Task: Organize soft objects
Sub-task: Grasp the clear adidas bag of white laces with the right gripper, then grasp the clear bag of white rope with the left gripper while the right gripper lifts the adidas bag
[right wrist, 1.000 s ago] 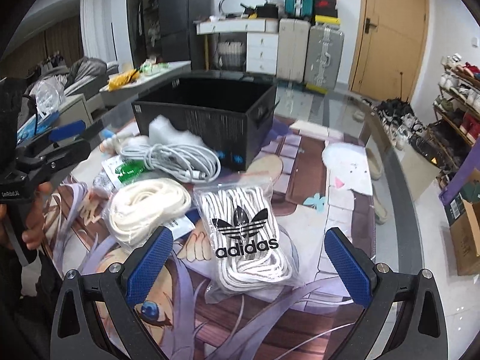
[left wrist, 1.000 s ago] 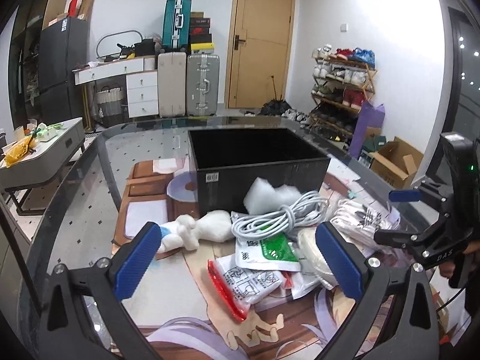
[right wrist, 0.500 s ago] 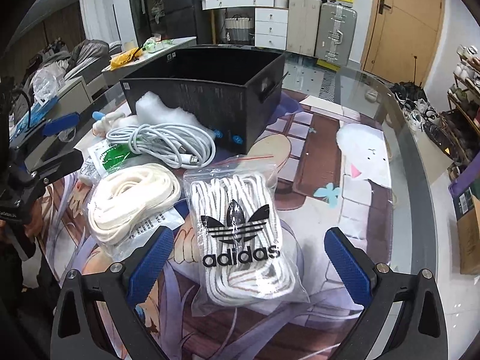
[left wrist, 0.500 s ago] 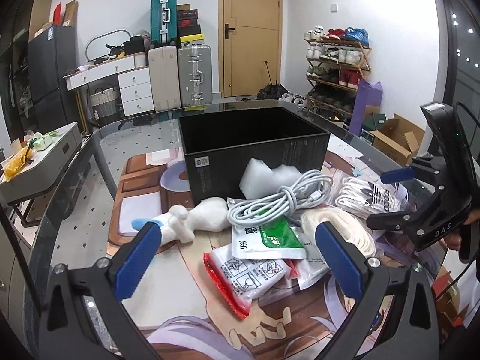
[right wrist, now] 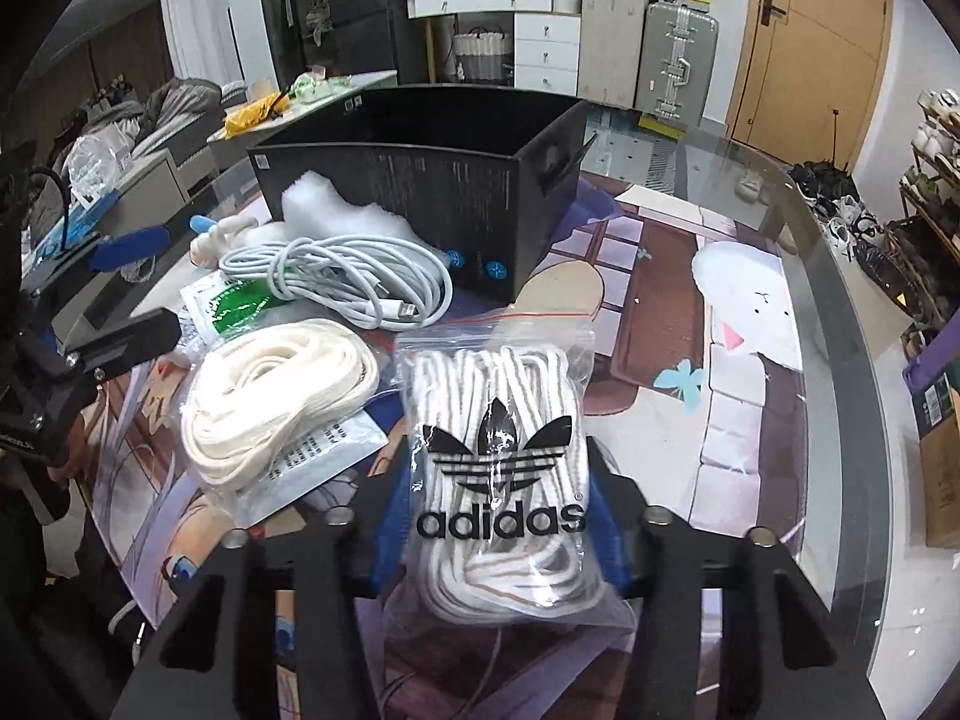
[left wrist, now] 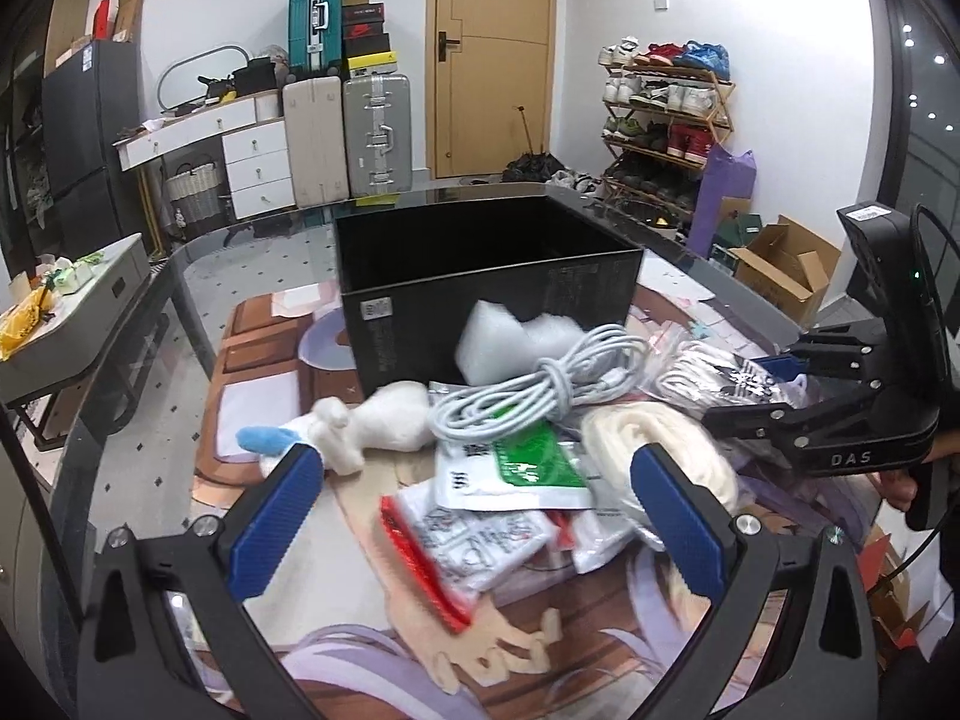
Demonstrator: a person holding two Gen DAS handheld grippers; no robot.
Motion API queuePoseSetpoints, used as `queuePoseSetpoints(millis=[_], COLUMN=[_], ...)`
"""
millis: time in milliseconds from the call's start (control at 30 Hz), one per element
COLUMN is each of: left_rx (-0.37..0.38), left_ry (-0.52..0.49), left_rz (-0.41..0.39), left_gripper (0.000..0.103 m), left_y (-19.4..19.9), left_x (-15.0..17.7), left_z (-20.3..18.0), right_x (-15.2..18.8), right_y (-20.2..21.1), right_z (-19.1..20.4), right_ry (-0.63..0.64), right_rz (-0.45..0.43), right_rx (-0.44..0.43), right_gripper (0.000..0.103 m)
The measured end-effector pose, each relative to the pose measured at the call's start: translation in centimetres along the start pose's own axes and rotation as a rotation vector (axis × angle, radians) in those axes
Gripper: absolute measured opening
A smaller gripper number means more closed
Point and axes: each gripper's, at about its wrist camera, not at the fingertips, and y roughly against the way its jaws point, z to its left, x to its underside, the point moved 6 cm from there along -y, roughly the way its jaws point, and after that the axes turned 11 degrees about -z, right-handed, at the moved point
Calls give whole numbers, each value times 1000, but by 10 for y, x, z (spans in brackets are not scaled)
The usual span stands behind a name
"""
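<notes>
Right gripper (right wrist: 498,516) jaws are closing, both blue pads already pressed against the clear zip bag of white laces (right wrist: 498,456) printed "adidas"; bag lies on the printed mat (right wrist: 648,276), just in front of the black box (right wrist: 420,180) and beside the cream lace bundle (right wrist: 270,396). Left gripper (left wrist: 480,516) is held wide open over the sachet pile (left wrist: 480,516), nothing gripped. White cable coil (left wrist: 534,390) is seen resting against the box front

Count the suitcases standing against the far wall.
3: a teal suitcase stacked on top, a cream suitcase below it, a silver suitcase beside that. Clutter may hide others.
</notes>
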Motion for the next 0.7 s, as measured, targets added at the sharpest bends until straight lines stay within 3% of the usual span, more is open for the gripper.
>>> queuePoseSetpoints(millis=[433, 700], left_rx=[114, 167], left_ry=[-10, 16], left_rz=[37, 81], left_gripper=[103, 101], left_y=[2, -8], left_x=[3, 7], left_z=[-48, -69], right_x=[9, 9], right_y=[42, 51], right_z=[-1, -1], right_ry=[-161, -165], right_rz=[-139, -162], right_rx=[33, 38], right_gripper=[43, 43])
